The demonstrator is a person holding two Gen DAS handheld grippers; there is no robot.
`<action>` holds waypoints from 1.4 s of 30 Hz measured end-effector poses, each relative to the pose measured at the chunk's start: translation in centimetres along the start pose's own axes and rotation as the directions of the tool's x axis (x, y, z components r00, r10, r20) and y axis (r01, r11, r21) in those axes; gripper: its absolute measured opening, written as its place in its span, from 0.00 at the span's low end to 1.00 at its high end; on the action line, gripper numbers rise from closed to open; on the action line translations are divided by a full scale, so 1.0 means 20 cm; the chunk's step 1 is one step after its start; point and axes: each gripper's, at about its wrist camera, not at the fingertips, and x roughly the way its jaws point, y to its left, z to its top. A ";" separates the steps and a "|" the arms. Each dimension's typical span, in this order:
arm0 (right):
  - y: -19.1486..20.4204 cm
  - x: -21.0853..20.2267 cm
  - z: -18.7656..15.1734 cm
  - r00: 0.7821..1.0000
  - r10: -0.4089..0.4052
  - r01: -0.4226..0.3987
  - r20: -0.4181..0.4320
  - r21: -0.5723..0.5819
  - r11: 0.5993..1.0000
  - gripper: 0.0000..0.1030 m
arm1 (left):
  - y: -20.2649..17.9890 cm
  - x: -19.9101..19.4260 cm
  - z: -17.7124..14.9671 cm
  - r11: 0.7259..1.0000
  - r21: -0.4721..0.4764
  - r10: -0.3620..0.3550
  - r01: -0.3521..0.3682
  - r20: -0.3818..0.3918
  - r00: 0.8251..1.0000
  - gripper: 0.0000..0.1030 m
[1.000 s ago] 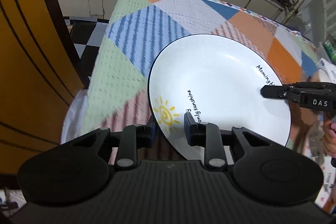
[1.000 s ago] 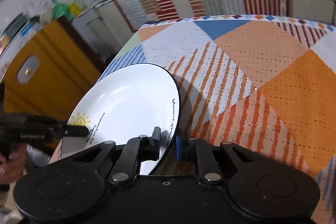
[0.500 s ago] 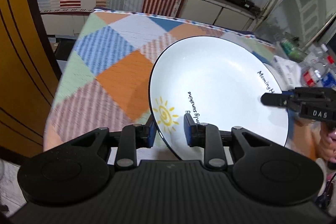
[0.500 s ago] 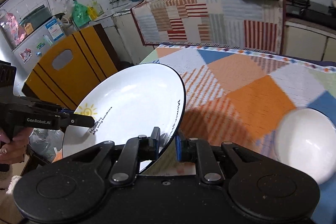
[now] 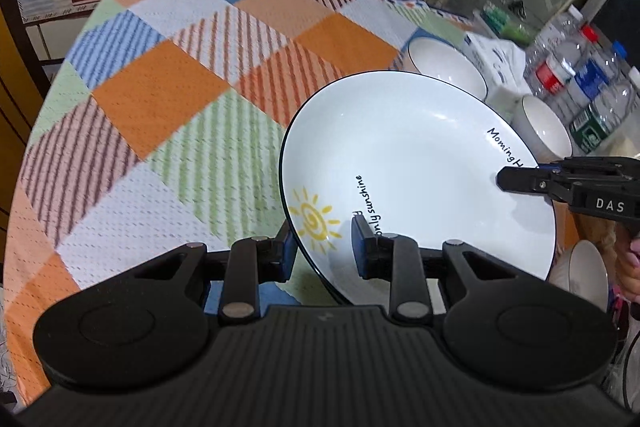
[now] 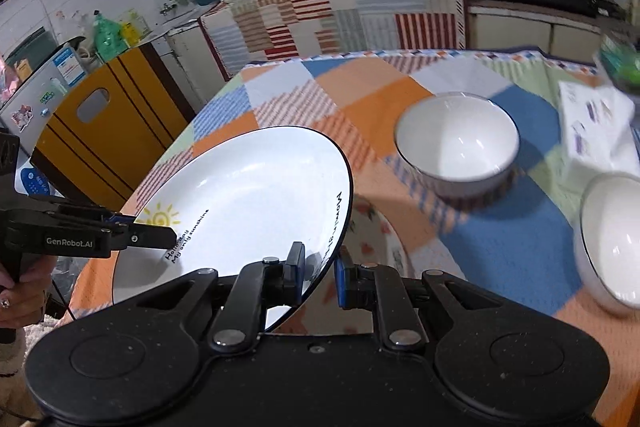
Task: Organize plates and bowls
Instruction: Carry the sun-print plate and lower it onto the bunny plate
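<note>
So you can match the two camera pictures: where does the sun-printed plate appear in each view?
Left wrist view: the plate sits centre-right, above the camera's own claw.
Right wrist view: the plate sits centre-left, tilted.
Shared landmark: the yellow sun print on its rim.

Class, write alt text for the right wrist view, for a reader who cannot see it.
A white plate with a sun drawing is held above a patchwork tablecloth, the right gripper clamping its near rim and the left gripper its far rim. Two white bowls sit on the cloth to the right, near a tissue pack.
</note>
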 end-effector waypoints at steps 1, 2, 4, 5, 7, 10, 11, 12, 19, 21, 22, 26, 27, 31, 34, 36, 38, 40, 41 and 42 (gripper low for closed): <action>-0.01 0.00 -0.02 1.000 -0.003 0.003 -0.004 0.005 1.000 0.19 | -0.01 0.01 -0.01 1.000 0.005 0.003 -0.003 -0.009 1.000 0.25; -0.02 0.01 -0.03 1.000 -0.007 0.007 -0.008 0.008 1.000 0.19 | -0.02 0.03 -0.02 1.000 0.008 0.006 -0.006 -0.017 1.000 0.25; -0.03 0.02 -0.06 1.000 -0.015 0.015 -0.015 0.017 1.000 0.19 | -0.03 0.06 -0.03 1.000 0.008 0.009 -0.009 -0.034 0.999 0.25; -0.04 0.02 -0.08 1.000 -0.018 0.018 -0.019 0.021 1.000 0.20 | -0.04 0.07 -0.03 1.000 0.007 0.007 -0.007 -0.042 0.999 0.25; -0.07 0.04 -0.10 0.999 -0.022 0.023 -0.025 0.032 0.999 0.20 | -0.03 0.09 -0.05 1.000 -0.010 -0.013 0.012 -0.068 0.998 0.25; -0.09 0.06 -0.13 0.999 -0.027 0.028 -0.036 0.033 0.999 0.20 | -0.04 0.12 -0.08 1.000 -0.006 -0.011 0.011 -0.087 0.996 0.26; -0.09 0.07 -0.13 0.999 -0.030 0.031 -0.045 0.029 0.999 0.20 | -0.05 0.13 -0.09 1.000 0.000 -0.005 0.005 -0.094 0.996 0.26; -0.08 0.07 -0.14 0.998 -0.035 0.037 -0.051 0.024 0.999 0.20 | -0.06 0.13 -0.09 1.000 0.006 -0.001 0.002 -0.097 0.995 0.26; -0.05 0.10 -0.14 0.991 -0.095 0.095 -0.097 -0.006 0.995 0.22 | -0.06 0.14 -0.09 1.000 0.012 0.020 -0.019 -0.104 0.994 0.26; 0.01 0.11 -0.12 0.981 -0.147 0.143 -0.127 -0.039 0.989 0.25 | -0.06 0.14 -0.09 1.000 0.008 0.017 -0.016 -0.107 0.994 0.27; 0.03 0.12 -0.10 0.975 -0.173 0.167 -0.137 -0.056 0.984 0.26 | -0.06 0.14 -0.09 1.000 0.003 0.017 -0.016 -0.109 0.994 0.27; 0.08 0.13 -0.07 0.952 -0.249 0.239 -0.176 -0.072 0.968 0.28 | -0.08 0.15 -0.09 1.000 0.007 0.031 -0.030 -0.115 0.993 0.27; 0.09 0.14 -0.06 0.941 -0.276 0.264 -0.193 -0.086 0.961 0.29 | -0.09 0.15 -0.10 0.999 0.016 0.042 -0.040 -0.113 0.993 0.27; 0.15 0.19 -0.08 0.908 -0.367 0.334 -0.200 -0.182 0.925 0.32 | -0.15 0.16 -0.10 0.994 0.060 0.097 -0.090 -0.115 0.989 0.27; 0.17 0.21 -0.11 0.898 -0.404 0.364 -0.173 -0.220 0.905 0.32 | -0.16 0.17 -0.10 0.992 0.057 0.122 -0.116 -0.112 0.986 0.27; 0.19 0.21 -0.12 0.894 -0.420 0.379 -0.155 -0.236 0.895 0.32 | -0.15 0.17 -0.09 0.992 0.047 0.123 -0.118 -0.119 0.985 0.27; 0.20 0.22 -0.14 0.892 -0.439 0.399 -0.110 -0.266 0.878 0.32 | -0.14 0.18 -0.08 0.992 0.034 0.123 -0.120 -0.128 0.984 0.26; 0.21 0.23 -0.16 0.892 -0.447 0.413 -0.068 -0.279 0.867 0.32 | -0.13 0.17 -0.08 0.992 0.012 0.125 -0.124 -0.134 0.983 0.26; 0.21 0.23 -0.18 0.894 -0.446 0.418 -0.042 -0.277 0.865 0.33 | -0.14 0.16 -0.08 0.992 0.004 0.128 -0.128 -0.135 0.983 0.26; 0.20 0.22 -0.19 0.898 -0.440 0.419 -0.019 -0.274 0.866 0.33 | -0.14 0.15 -0.08 0.992 0.000 0.128 -0.130 -0.133 0.983 0.26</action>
